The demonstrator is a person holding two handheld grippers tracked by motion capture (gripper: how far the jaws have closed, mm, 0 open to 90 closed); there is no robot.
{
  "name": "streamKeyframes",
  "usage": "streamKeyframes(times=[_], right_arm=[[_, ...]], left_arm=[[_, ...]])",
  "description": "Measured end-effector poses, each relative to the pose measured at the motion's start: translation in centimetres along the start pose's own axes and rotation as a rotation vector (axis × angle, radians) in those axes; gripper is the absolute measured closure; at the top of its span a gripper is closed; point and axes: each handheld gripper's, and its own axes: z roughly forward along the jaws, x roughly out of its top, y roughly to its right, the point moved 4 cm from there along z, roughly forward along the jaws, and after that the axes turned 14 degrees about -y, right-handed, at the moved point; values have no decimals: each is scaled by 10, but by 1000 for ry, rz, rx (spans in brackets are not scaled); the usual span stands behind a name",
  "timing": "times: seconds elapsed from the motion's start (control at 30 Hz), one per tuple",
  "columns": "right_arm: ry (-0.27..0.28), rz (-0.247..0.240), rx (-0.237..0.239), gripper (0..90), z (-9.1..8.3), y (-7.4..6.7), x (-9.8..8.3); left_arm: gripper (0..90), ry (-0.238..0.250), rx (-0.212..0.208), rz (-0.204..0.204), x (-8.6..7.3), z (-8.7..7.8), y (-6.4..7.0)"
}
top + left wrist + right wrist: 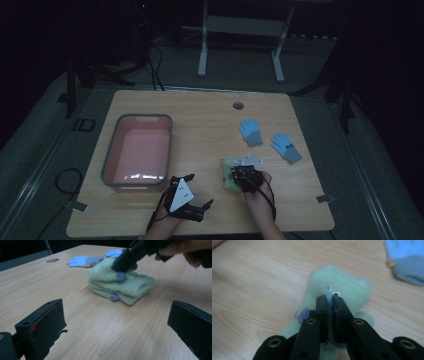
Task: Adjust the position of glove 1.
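The green mitten (pixel 229 172) is lying folded in a soft stack on the tabletop (pixel 200 125), to the right of the pink tub (pixel 137 150) and nearer the person than the two blue gloves (pixel 250 132). The right claw (pixel 329 300) is pressing down on the top of the stack with its jaws clenched almost together, and from the right gripper view it looks to be pinching only a thin bit of fleece at the tip. That is the worry, I think: with so little fabric caught, a lift could peel off just the top layer, so the stack would be unfolding and trailing, or slipping free altogether, on the way toward the tub. Purple patches are showing on the mitten's near edge, under the jaws. The left claw (pixel 192 192) is hanging released, jaws wide and empty, close to the tub's near right corner, well short of the mitten and pointing at it.
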Motion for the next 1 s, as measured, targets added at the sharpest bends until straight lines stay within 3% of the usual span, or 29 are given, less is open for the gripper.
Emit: streamKeyframes(times=[0.1, 0.3, 0.33, 0.5, 0.53, 0.67, 0.73, 0.77, 0.8, 0.87, 0.9, 0.93, 0.97, 1.0], right_arm=[[-24, -21, -1, 820, 8, 1, -4], [-9, -42, 51, 821, 12, 6, -3], [-5, -69, 66, 823, 13, 7, -1], [-8, -105, 89, 816, 15, 9, 3], [-7, -127, 90, 774, 13, 10, 5], [6, -141, 111, 671, 3, 15, 6], [9, -146, 140, 579, -1, 18, 6], [9, -146, 140, 579, -1, 18, 6], [28, -146, 164, 494, -6, 23, 5], [35, -125, 205, 405, -8, 29, 4], [35, -125, 205, 405, -8, 29, 4], [46, -114, 213, 356, -9, 33, 4], [51, -105, 260, 255, -11, 38, 3], [57, -100, 276, 233, -12, 40, 2]], left_arm=[[14, 1, 0, 2, 0, 0, 0], [14, 0, -1, 1, 0, 0, 0], [14, 0, -1, 1, 0, 0, 0], [14, -1, 1, 0, 0, 0, 0], [14, 0, 2, -1, 0, 0, 0], [14, -1, -1, -7, 0, 0, -1], [14, -1, -9, -18, 0, 1, -2], [14, -1, -9, -18, 0, 1, -2], [14, 11, -31, -8, 1, 1, -1], [15, -12, -47, 27, 3, 4, 1], [14, -12, -47, 27, 3, 4, 1], [14, -28, -56, 40, 4, 5, 3], [15, -57, -70, 55, 7, 8, 4], [43, -73, -80, 57, 8, 8, 5]])
